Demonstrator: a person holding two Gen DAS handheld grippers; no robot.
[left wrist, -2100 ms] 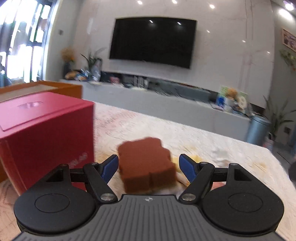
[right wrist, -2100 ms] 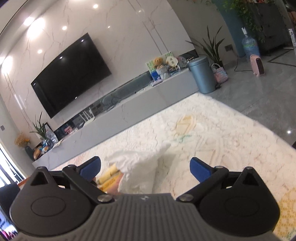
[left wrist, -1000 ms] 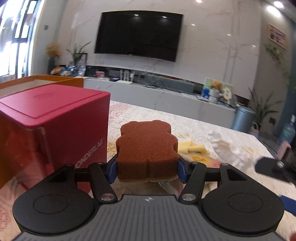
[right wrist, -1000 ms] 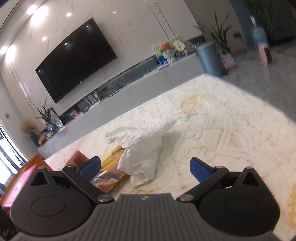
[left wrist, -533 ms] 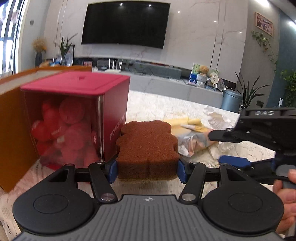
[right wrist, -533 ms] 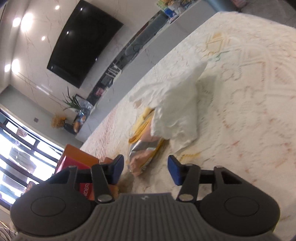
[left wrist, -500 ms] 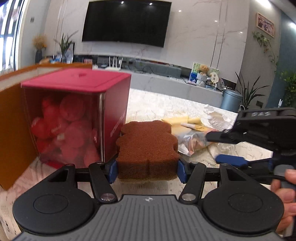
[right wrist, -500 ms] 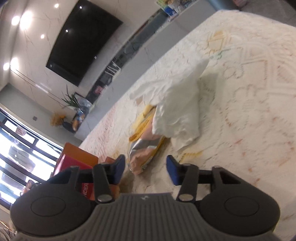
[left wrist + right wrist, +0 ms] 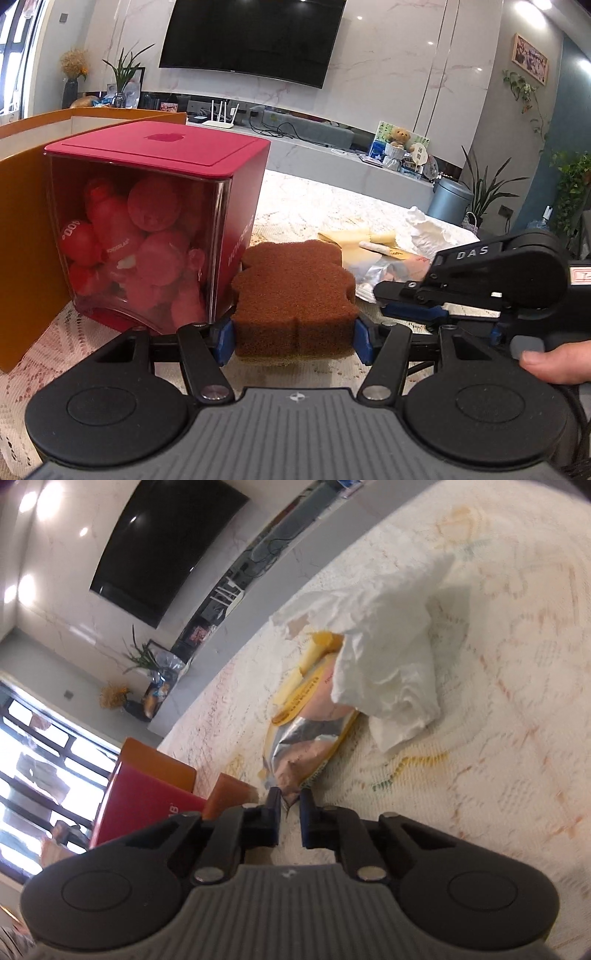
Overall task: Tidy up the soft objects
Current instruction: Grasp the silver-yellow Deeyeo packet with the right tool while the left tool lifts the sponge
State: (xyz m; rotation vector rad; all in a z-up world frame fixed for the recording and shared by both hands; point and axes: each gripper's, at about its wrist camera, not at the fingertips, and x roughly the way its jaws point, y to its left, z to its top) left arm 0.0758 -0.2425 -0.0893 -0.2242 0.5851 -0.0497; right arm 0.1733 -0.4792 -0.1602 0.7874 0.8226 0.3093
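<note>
Pinching a brown sponge [image 9: 295,291] with my left gripper [image 9: 293,341]: both blue pads press its sides, sponge sticking out toward 12 o'clock in the left wrist view. Sponge is bear-shaped with a yellowish underside, held just over the lace tablecloth [image 9: 306,201]. At 10 o'clock sits a red box [image 9: 159,221] with a clear front, pink and red round things inside; sponge's far left edge is just beside its corner, contact unclear. An orange box [image 9: 26,236] stands behind and left of the red one.

My right gripper [image 9: 289,806] has just been closing and its jaws are now nearly together, nipping the near corner of a foil packet [image 9: 306,746]. Packet lies flat on the cloth, silver with yellow edging, running toward 1 o'clock in the right wrist view. A crumpled white tissue [image 9: 384,642] lies over its far end. In the left wrist view that gripper comes in from 3 o'clock, with a hand [image 9: 557,360] on its grip.
</note>
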